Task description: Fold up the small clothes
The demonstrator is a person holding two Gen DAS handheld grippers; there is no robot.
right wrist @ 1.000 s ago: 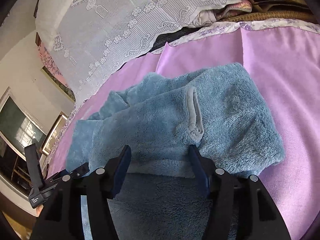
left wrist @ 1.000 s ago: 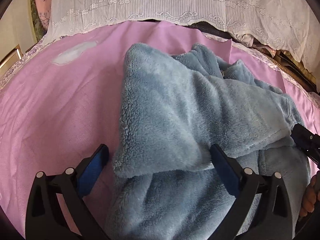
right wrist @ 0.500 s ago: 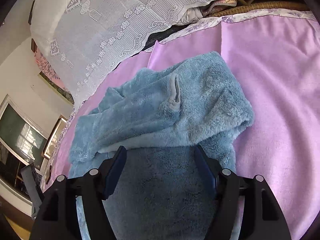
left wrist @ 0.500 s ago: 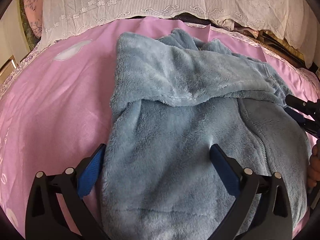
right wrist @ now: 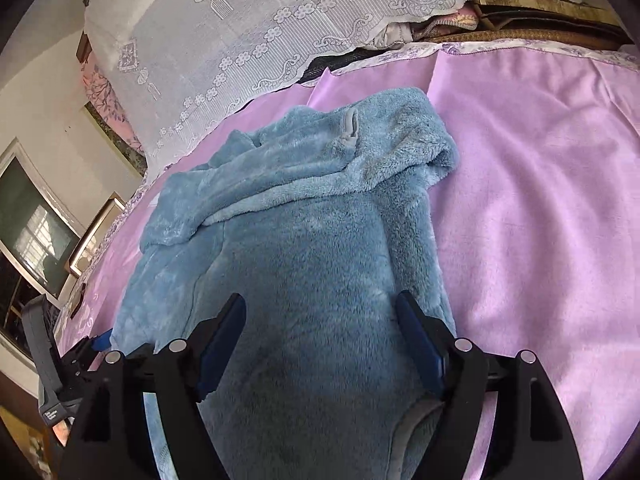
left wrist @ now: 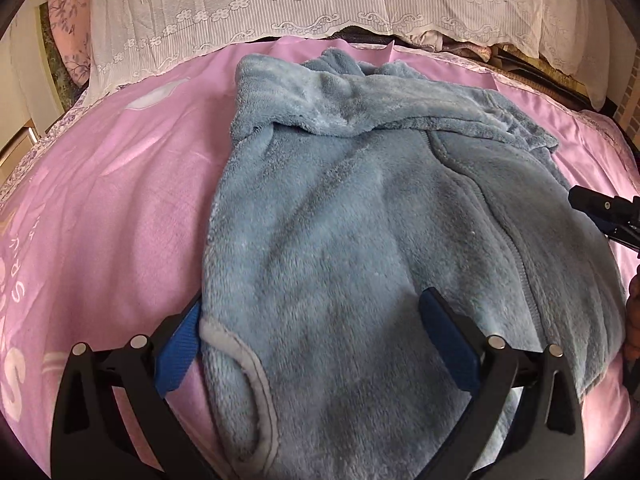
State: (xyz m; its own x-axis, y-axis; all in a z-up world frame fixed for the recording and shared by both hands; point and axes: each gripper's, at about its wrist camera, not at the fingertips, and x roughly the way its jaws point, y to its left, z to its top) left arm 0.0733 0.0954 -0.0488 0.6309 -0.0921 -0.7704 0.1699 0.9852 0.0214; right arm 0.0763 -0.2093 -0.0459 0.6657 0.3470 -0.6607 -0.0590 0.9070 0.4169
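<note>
Between the spread fingers of both grippers lies a blue fleece jacket (left wrist: pixel 360 240), flat on the pink bedsheet (left wrist: pixel 120 208) of a bed. Left gripper (left wrist: pixel 316 344): jaws wide apart, nothing clamped; a grey-edged cuff (left wrist: pixel 240 356) sits just beside its left blue pad (left wrist: pixel 178 354), and the fleece spans the gap to the other finger. Right gripper (right wrist: pixel 322 344): jaws likewise parted and empty, fleece body filling the space between the fingers. Ahead of both grippers, a sleeve (right wrist: pixel 280 176) is folded across the top of the garment, its grey cuff pointing away. A zipper seam (left wrist: pixel 516 256) runs down the jacket to the right of the left gripper. White lettering (left wrist: pixel 14 300) is printed on the sheet to the left of the left gripper; it is partly cut off and not readable. Beyond the jacket, a white lace cover (left wrist: pixel 320 8) drapes the far end of the bed.
</note>
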